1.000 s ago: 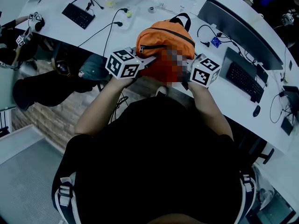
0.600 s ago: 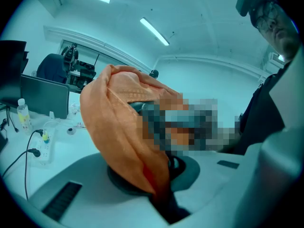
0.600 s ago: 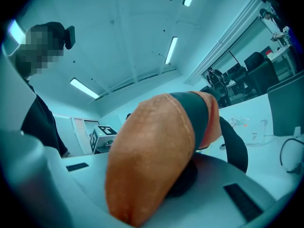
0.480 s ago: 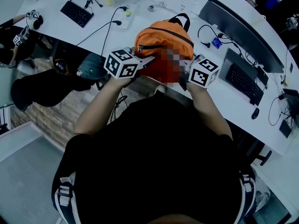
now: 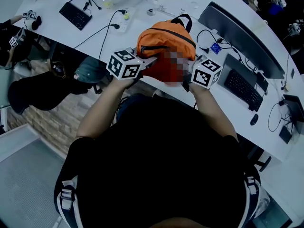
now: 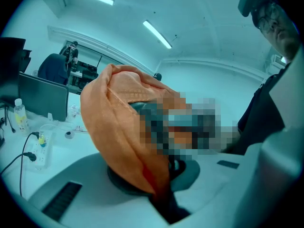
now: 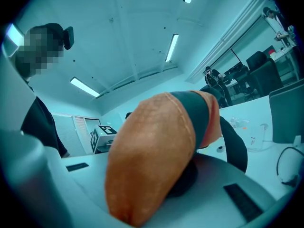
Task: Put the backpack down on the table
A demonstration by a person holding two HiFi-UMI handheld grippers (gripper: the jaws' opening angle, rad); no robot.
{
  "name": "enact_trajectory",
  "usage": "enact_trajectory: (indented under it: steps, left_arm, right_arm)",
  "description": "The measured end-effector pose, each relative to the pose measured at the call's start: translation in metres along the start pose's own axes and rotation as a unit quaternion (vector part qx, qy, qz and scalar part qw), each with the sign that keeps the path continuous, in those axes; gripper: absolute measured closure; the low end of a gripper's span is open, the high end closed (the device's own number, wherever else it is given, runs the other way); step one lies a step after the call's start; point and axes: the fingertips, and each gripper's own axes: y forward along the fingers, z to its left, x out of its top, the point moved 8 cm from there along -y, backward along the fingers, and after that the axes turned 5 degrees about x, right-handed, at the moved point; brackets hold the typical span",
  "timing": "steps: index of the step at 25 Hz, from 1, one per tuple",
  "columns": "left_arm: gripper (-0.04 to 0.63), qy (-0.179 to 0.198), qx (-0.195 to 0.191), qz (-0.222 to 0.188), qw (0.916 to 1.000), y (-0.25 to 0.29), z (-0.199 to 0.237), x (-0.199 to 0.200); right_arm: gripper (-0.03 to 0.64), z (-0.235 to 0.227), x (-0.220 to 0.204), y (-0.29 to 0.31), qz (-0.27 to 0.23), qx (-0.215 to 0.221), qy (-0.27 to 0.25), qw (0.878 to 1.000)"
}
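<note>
Both tongs are clenched on the orange backpack [image 5: 166, 37]. The left tongs [image 5: 151, 61] pinch a fold of its fabric on one side, and the right tongs [image 5: 186, 79] bite the fabric on the other. The bag stands upright between them at the near edge of the white worktop [image 5: 57, 27], left of a keyboard [image 5: 242, 88]; I cannot tell whether its base touches the surface

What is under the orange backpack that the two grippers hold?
The near edge of the white table passes under the backpack, which both the left gripper and the right gripper clamp. The bag's own body covers its underside, so whether it touches the table cannot be seen.
</note>
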Motion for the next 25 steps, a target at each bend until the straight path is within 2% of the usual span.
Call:
enact_trajectory:
  steps: [14, 25]
  left_arm:
    - [0.546, 0.006, -0.008, -0.008, 0.9999, -0.002, 0.004, 0.006]
    - [0.546, 0.02, -0.038, -0.003, 0.9991, -0.011, 0.039, 0.024]
  right_arm:
    - [0.577, 0.003, 0.008, 0.004, 0.002, -0.011, -0.005, 1.0]
    - [0.577, -0.005, 0.022, 0.034, -0.009, -0.035, -0.004, 0.999]
